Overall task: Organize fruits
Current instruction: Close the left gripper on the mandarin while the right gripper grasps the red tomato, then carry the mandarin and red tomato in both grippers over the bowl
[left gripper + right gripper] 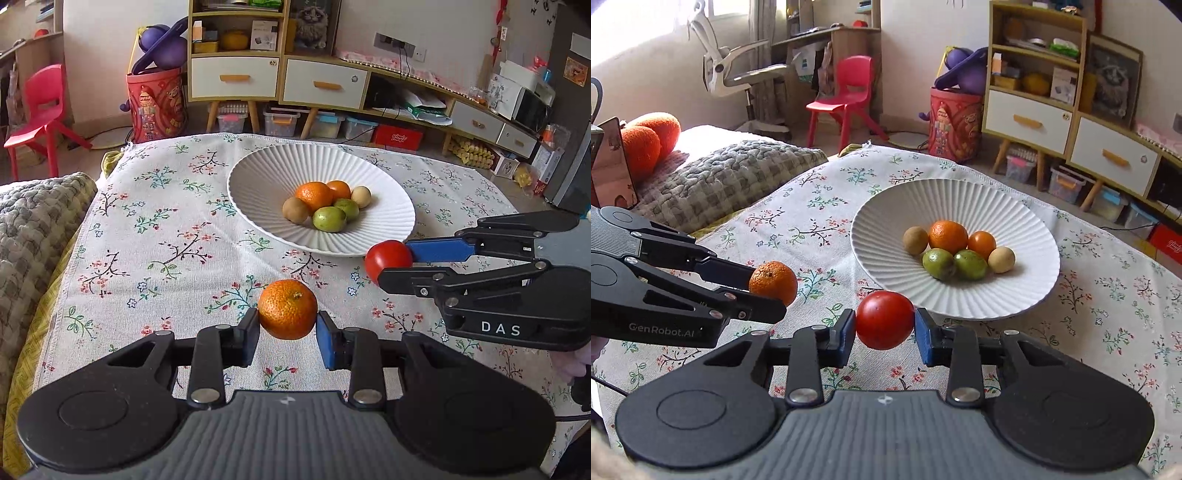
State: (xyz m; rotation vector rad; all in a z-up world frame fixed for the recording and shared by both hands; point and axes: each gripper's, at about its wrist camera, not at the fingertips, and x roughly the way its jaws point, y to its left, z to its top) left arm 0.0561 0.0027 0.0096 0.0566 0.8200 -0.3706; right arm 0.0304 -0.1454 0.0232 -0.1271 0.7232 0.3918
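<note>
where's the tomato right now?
The tomato is clamped between the right gripper fingers, at the near rim of the white plate; the left wrist view shows it right of the left gripper's orange.

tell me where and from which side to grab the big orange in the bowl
Take the big orange across its round middle, coming down from above. It sits deep in the ribbed white bowl, with a brown fruit, a smaller orange and green fruits pressed around it, so its sides look blocked; only the top is open.
</note>
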